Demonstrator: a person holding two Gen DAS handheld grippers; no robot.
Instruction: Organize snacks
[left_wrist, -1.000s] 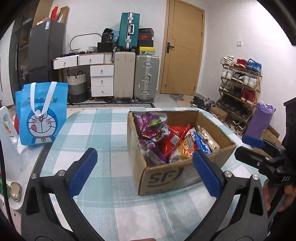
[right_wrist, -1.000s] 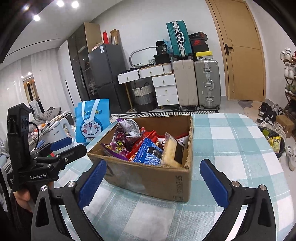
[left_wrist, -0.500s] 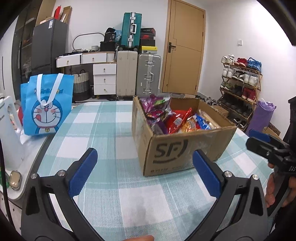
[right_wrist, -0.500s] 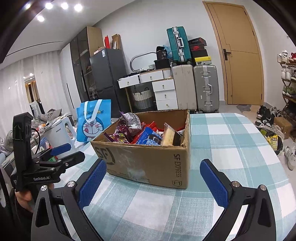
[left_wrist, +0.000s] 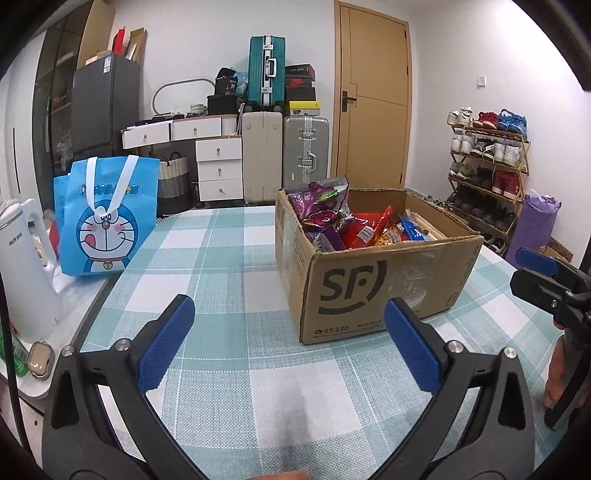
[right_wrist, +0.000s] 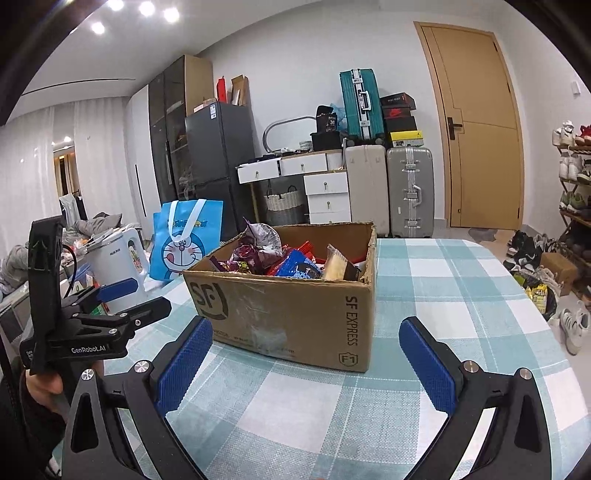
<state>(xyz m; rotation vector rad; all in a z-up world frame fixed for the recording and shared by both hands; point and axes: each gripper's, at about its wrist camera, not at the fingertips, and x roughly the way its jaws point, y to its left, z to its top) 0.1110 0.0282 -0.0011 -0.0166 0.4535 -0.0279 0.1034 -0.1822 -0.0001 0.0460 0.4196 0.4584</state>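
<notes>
L gripper (left_wrist: 288, 345): jaws wide, empty. R gripper (right_wrist: 304, 360): jaws wide, empty. Both low over checked tablecloth (left_wrist: 229, 258), short of cardboard box (left_wrist: 373, 291). Box sits dead ahead of R fingers, ahead-right of L; its long axis runs away from L. Snacks (left_wrist: 354, 229) piled inside. R appears nearer.

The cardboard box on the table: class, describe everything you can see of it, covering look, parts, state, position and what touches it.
The cardboard box is brown corrugated card, printed with a black SF logo on one side and SF EXPRESS on another. Its top is open, the rim edges ragged. It stands upright on the checked tablecloth, filled with snack packets, a purple one rising above the rim. Both grippers, left and right, are open and short of it, touching nothing.
</notes>
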